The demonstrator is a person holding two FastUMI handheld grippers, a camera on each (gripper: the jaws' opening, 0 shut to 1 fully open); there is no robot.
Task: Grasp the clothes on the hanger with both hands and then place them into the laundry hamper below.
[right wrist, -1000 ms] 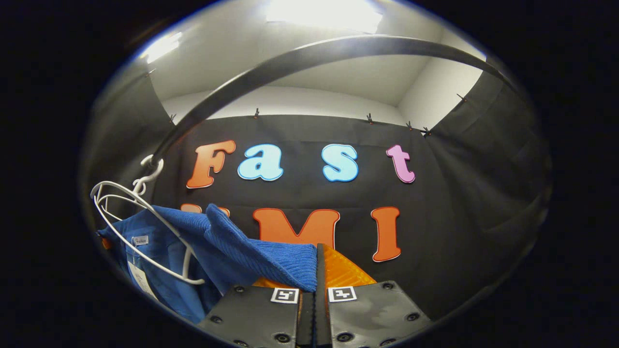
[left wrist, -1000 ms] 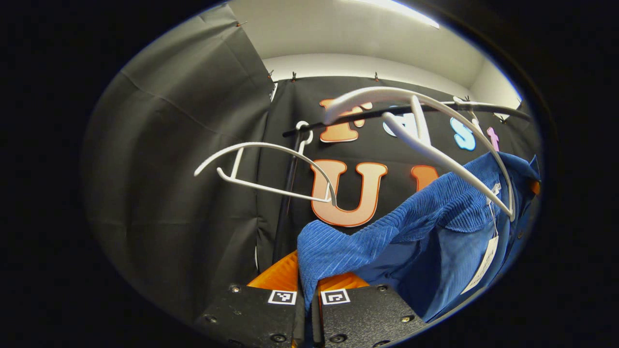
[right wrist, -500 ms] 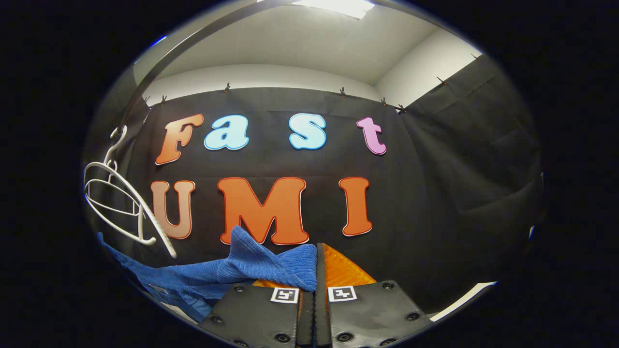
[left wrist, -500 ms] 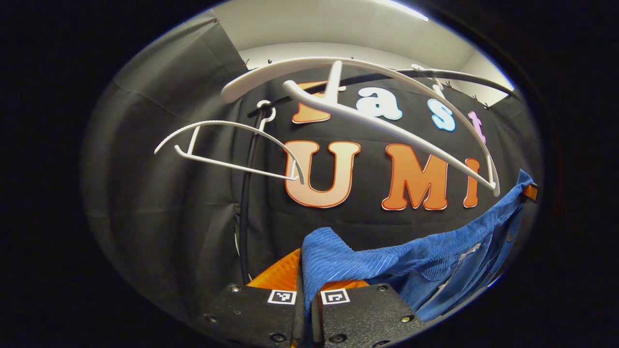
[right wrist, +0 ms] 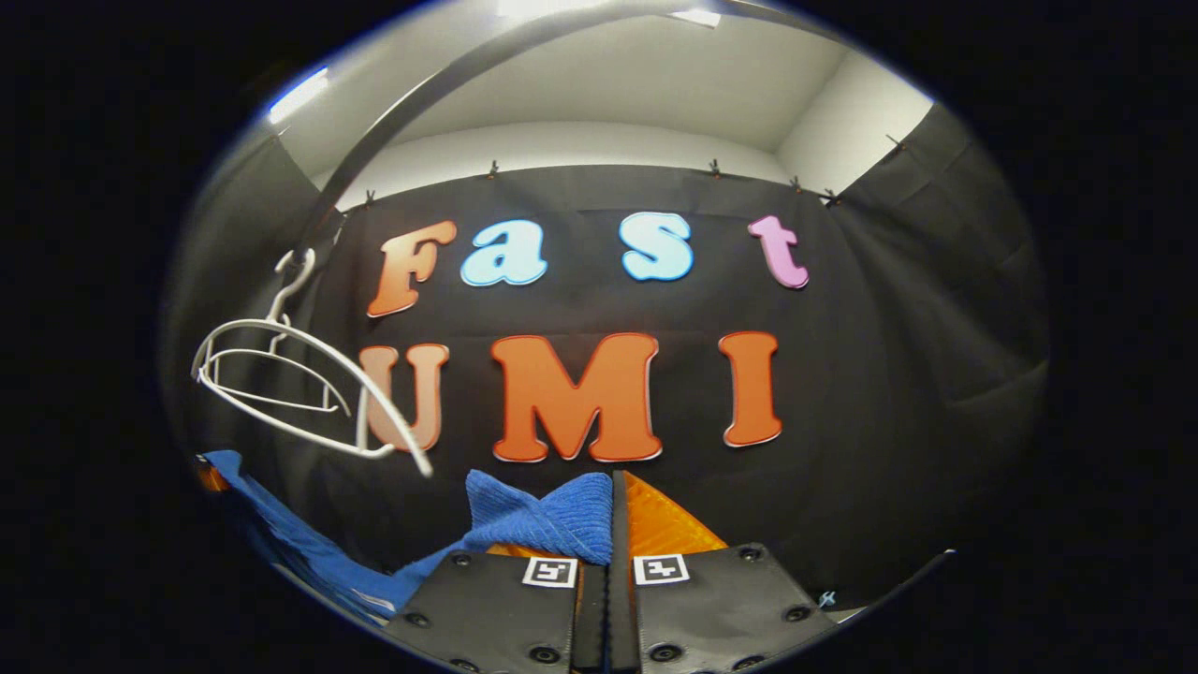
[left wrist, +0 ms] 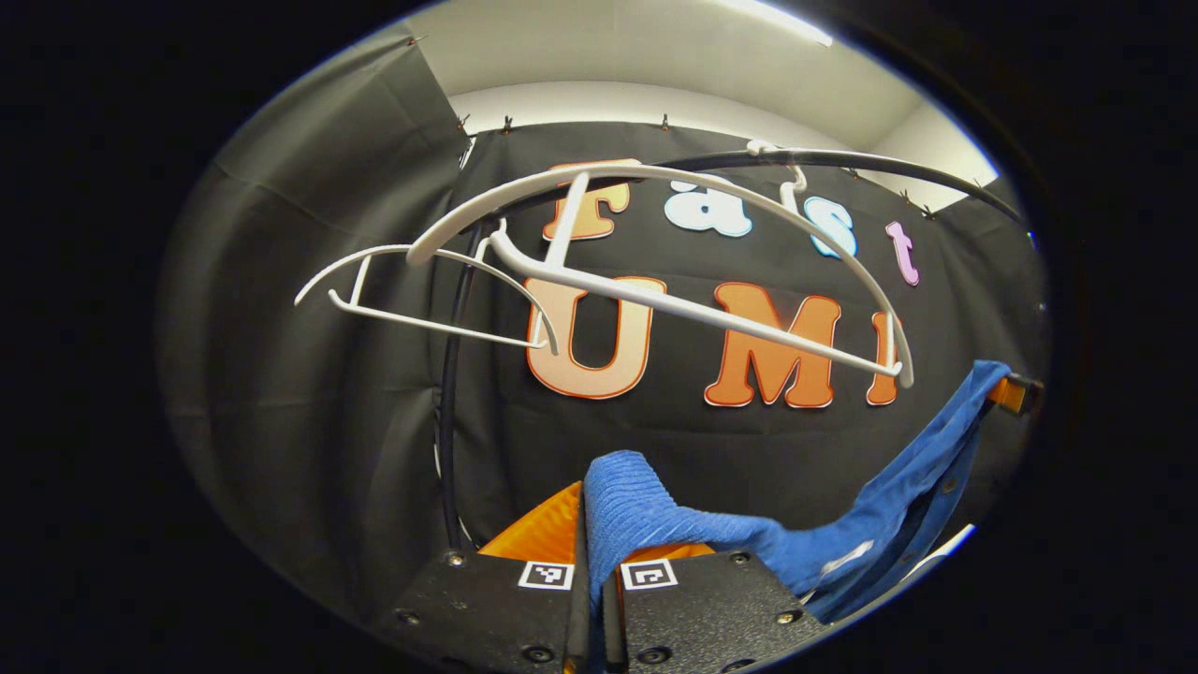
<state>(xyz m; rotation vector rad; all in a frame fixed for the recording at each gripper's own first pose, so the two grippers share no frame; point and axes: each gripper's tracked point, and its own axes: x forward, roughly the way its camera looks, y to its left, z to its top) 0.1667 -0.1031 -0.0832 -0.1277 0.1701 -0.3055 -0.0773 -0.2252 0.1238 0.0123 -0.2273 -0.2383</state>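
A blue ribbed garment (left wrist: 805, 552) stretches between both grippers, below the hangers and free of them. My left gripper (left wrist: 591, 524) is shut on one end of it, cloth bunched between its fingers. In the right gripper view my right gripper (right wrist: 610, 515) is shut on the other end of the blue garment (right wrist: 533, 520), which trails off to the lower left. Far off at the right of the left gripper view the right gripper (left wrist: 1009, 393) holds the cloth's other end. Two bare white hangers (left wrist: 655, 281) hang on the black rail (left wrist: 889, 164). The hamper is out of sight.
The white hangers (right wrist: 290, 384) swing on the black rail (right wrist: 402, 131) at the left of the right gripper view. A black upright pole (left wrist: 449, 412) stands behind them. Black cloth walls close in the back and sides, with a lit white ceiling above.
The garment has slid off the white hanger and dropped below it, now stretched lower between the grippers. The freed hanger has swung back. Both grippers stay shut on the cloth.
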